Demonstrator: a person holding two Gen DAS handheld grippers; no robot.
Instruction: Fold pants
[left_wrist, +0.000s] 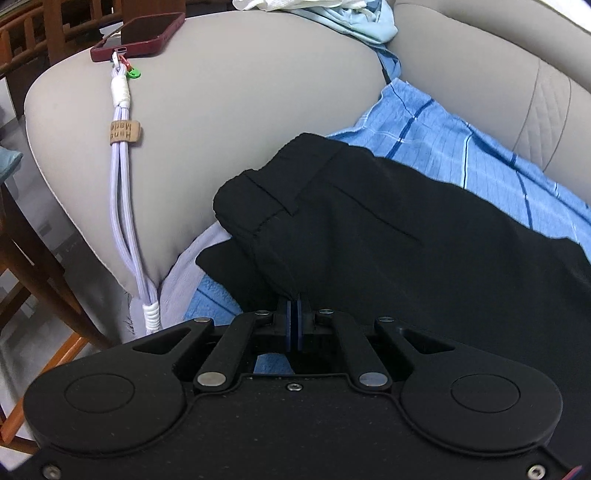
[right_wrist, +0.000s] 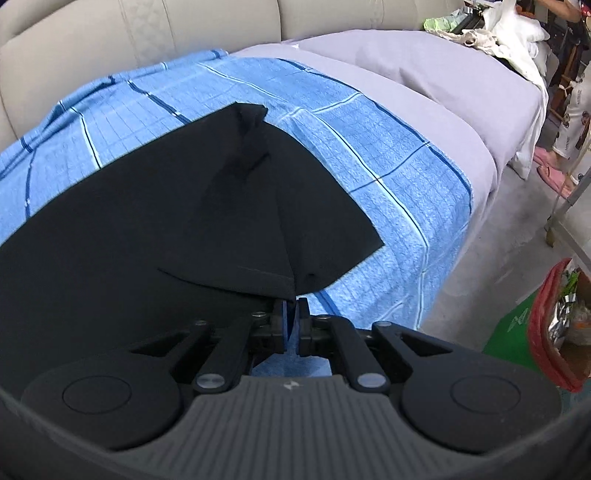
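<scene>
Black pants (left_wrist: 388, 229) spread on blue checked sheet (left_wrist: 443, 140) over sofa. Left hand-held gripper (left_wrist: 294, 314) clamped on pants edge at 6 o'clock; right hand-held gripper (right_wrist: 291, 314) likewise pinching black fabric.

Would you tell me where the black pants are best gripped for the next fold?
Probably the near edge of the black pants, approached from the front of the sofa. Both the left gripper and the right gripper pinch that edge, which lies free on the blue cloth.

Black pants (left_wrist: 388, 229), blue checked cloth (right_wrist: 369, 147) — beige sofa (left_wrist: 240, 110)
</scene>
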